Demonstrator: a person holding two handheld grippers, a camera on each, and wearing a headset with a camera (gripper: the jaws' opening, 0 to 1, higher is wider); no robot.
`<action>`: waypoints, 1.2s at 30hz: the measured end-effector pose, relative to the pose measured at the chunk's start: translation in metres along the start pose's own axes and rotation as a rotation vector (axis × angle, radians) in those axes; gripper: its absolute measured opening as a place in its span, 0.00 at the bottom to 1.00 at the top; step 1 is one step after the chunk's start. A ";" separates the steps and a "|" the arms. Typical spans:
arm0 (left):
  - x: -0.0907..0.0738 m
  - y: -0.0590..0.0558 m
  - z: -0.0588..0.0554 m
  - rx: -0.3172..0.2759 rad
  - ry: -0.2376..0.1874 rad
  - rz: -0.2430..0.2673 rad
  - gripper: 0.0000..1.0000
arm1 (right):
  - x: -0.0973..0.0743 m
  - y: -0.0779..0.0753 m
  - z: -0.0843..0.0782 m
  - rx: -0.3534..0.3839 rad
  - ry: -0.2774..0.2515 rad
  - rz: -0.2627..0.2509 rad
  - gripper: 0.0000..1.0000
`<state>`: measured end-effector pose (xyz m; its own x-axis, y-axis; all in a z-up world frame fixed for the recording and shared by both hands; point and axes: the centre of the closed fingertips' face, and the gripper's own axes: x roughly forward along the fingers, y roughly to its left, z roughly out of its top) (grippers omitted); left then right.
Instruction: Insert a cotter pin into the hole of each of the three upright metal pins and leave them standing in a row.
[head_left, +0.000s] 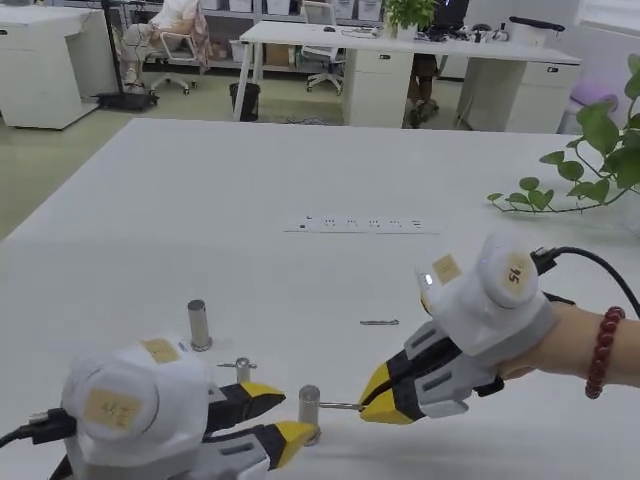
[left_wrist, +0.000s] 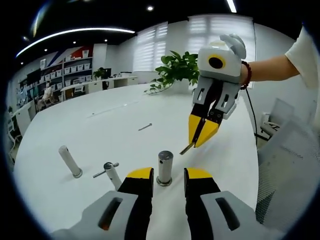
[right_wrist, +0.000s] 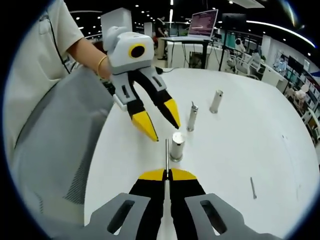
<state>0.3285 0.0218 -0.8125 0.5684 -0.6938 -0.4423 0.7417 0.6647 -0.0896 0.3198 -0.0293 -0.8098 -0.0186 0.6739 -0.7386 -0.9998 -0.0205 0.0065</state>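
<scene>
Three upright metal pins stand on the white table. The far pin (head_left: 200, 325) is bare. The middle pin (head_left: 243, 370) has a cotter pin (left_wrist: 105, 169) through its top. The near pin (head_left: 309, 405) stands just ahead of my left gripper (head_left: 278, 418), whose yellow-tipped jaws are open to either side of it (left_wrist: 165, 167). My right gripper (head_left: 368, 408) is shut on a thin cotter pin (right_wrist: 166, 152) that lies level, its free end close to the top of the near pin (right_wrist: 176, 146). A loose cotter pin (head_left: 380, 322) lies flat on the table beyond them.
A white power strip (head_left: 360, 224) lies mid-table. A leafy plant (head_left: 600, 150) reaches in from the right edge. The right gripper's black cable (head_left: 600, 270) runs off to the right. Desks, chairs and a seated person are far behind.
</scene>
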 end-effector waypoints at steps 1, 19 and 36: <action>0.000 0.000 0.000 0.000 0.002 0.002 0.23 | 0.000 0.000 0.000 0.000 0.002 -0.001 0.03; 0.023 0.002 -0.015 0.015 0.055 0.047 0.18 | 0.006 -0.013 -0.011 0.004 0.044 -0.028 0.03; 0.024 0.003 -0.017 0.009 0.059 0.063 0.11 | 0.010 -0.014 -0.010 -0.021 0.068 -0.020 0.03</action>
<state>0.3382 0.0114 -0.8385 0.5927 -0.6326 -0.4985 0.7083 0.7040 -0.0514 0.3342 -0.0301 -0.8240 0.0032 0.6223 -0.7828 -0.9995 -0.0234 -0.0227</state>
